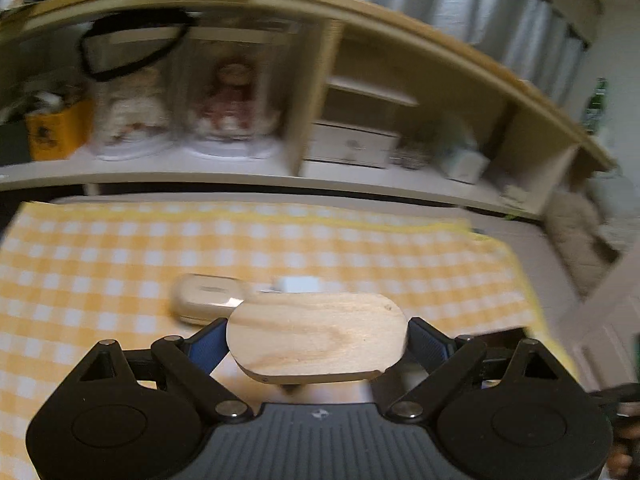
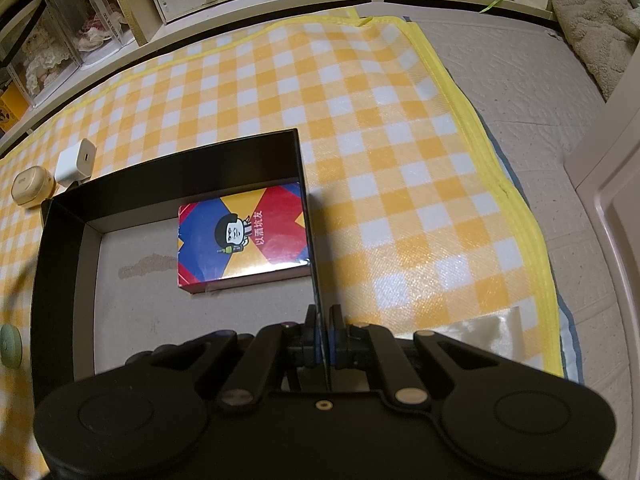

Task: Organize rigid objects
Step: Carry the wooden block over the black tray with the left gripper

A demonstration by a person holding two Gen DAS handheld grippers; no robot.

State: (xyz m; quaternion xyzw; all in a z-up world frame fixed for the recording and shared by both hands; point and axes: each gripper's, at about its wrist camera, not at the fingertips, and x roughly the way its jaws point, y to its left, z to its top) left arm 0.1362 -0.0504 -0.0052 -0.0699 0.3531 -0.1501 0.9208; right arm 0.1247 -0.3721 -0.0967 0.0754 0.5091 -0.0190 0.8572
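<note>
**Wooden piece lifted, box held by its wall**

Here the left gripper point(image 1: 316, 340) has its blue pads point(image 1: 210, 346) set wide against both ends of a rounded wooden block point(image 1: 316, 338), holding it above the yellow checked mat point(image 1: 120, 248). A cream earbud case point(image 1: 204, 298) and a white charger point(image 1: 298, 284) lie on the mat just beyond it. The right gripper point(image 2: 323, 342) is pinched tight on the right wall of the black box point(image 2: 60, 248), which sits on the mat. Inside the box, a colourful card pack point(image 2: 242, 240) rests against that wall.
</note>
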